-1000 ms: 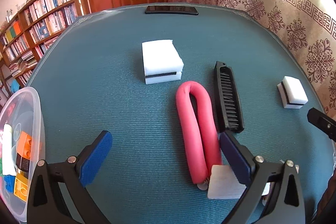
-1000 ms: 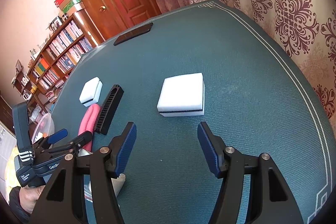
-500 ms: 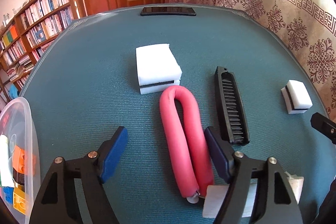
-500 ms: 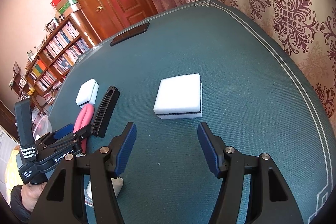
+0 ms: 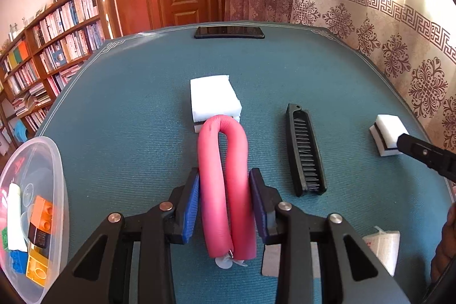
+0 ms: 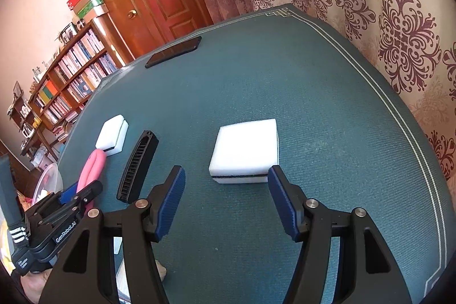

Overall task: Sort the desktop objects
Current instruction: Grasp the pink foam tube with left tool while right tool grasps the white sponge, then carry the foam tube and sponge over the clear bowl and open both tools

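The pink foam roller [image 5: 225,184] is seen folded into a narrow U, both legs side by side, with a metal wire end and a clear disc showing at its open end. It lies on the teal surface [image 5: 128,110] and is clamped between the blue pads of the left gripper [image 5: 225,198], whose fingers [image 5: 191,207] are closed against both legs. Beyond the fingertips, the bend touches a white sponge block [image 5: 213,101] with a dark layer. A black folding comb [image 5: 305,150] is noted to the right of the fingers. The right gripper [image 6: 226,198] is held wide open and grips nothing; a second white sponge [image 6: 245,150] lies just ahead of its fingers. A clear tub [image 5: 57,190] of coloured bricks is seen left of the left fingers.
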The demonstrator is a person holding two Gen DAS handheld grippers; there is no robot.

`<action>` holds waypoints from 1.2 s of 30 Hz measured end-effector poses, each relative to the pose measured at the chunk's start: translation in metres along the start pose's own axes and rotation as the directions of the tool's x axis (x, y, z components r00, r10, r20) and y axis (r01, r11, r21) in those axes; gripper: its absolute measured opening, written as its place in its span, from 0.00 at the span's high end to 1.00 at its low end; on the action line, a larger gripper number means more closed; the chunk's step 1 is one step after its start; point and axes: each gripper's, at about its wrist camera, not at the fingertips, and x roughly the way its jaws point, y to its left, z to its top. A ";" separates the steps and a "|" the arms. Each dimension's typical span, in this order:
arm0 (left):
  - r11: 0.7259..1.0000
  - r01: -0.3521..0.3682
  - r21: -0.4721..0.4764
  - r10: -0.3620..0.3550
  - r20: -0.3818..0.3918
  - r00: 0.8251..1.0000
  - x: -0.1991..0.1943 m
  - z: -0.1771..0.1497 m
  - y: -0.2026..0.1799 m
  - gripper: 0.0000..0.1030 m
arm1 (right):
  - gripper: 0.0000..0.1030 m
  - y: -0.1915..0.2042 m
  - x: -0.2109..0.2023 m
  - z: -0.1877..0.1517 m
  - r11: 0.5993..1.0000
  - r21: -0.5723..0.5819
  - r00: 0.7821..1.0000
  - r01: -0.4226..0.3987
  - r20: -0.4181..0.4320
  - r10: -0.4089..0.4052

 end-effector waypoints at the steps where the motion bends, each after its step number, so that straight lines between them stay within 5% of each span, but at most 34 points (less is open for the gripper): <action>1: 1.000 0.000 0.000 0.000 0.008 1.000 -0.004 0.000 0.001 0.63 | 0.38 0.002 0.001 0.002 1.000 -0.006 1.000 0.012 0.005 -0.012; 6: 1.000 -0.003 -0.018 0.004 0.039 0.999 -0.019 0.003 0.007 0.63 | 0.38 0.007 0.003 0.010 0.994 -0.038 0.994 0.105 0.047 -0.103; 17: 0.999 -0.008 -0.040 0.012 0.089 0.996 -0.044 0.006 0.013 0.63 | 0.38 -0.009 0.008 0.009 0.986 -0.022 0.986 0.163 0.027 -0.163; 36: 0.994 -0.050 -0.100 0.062 0.115 0.991 -0.058 0.005 0.038 0.63 | 0.38 -0.029 0.018 0.014 0.994 0.050 0.995 0.098 -0.009 -0.098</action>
